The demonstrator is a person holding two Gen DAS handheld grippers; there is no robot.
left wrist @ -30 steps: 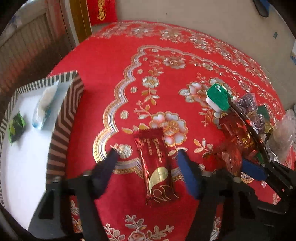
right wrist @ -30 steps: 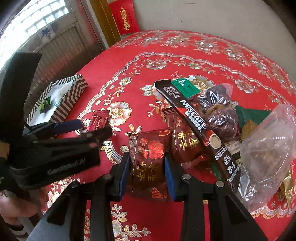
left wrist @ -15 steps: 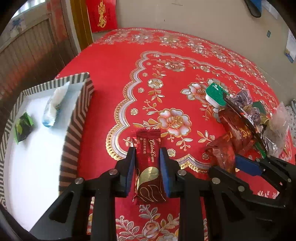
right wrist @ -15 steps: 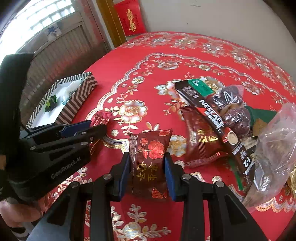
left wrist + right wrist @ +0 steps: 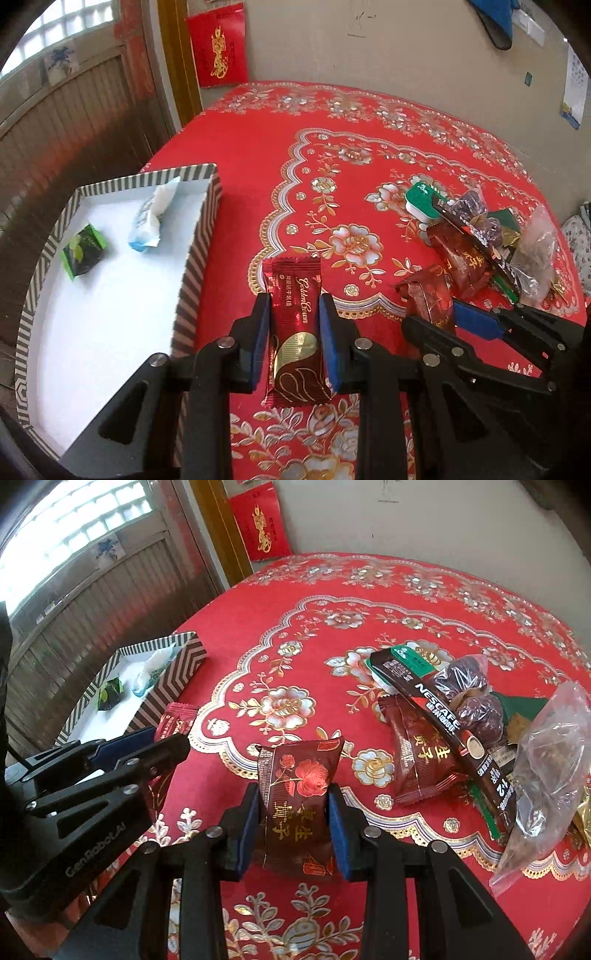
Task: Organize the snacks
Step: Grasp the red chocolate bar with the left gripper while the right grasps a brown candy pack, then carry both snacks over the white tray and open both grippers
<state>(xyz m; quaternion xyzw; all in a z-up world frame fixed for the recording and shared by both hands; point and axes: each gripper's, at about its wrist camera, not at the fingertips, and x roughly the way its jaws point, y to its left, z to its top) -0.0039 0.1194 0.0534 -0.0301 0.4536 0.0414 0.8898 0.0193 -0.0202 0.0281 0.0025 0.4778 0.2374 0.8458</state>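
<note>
Now my left gripper (image 5: 293,332) has its jaws pressed on the two long edges of a slim dark-red wafer bar (image 5: 297,332), clamped tight, the wrapper's gold lettering running lengthwise between the blue pads (image 5: 260,343). The bar hangs clear of the bench (image 5: 332,110), just right of the striped box (image 5: 201,236), which is my landmark here. Inside that box lie a small green packet (image 5: 83,251) near its left wall and a white-and-blue packet (image 5: 151,218) toward its far end.

My right gripper (image 5: 293,823) holds a brown rose-printed snack pouch (image 5: 295,805), jaws closed against its sides, further right of the box than the left one. Well right of the box sits the pile of remaining snacks (image 5: 461,731): a second brown pouch (image 5: 417,760), a long black coffee stick (image 5: 447,731) lying across it, wrapped dark dates (image 5: 469,690), a green-lidded cup (image 5: 413,661) and a clear plastic bag (image 5: 550,768) at the far right. The bench wears a red cloth with gold flowers.
</note>
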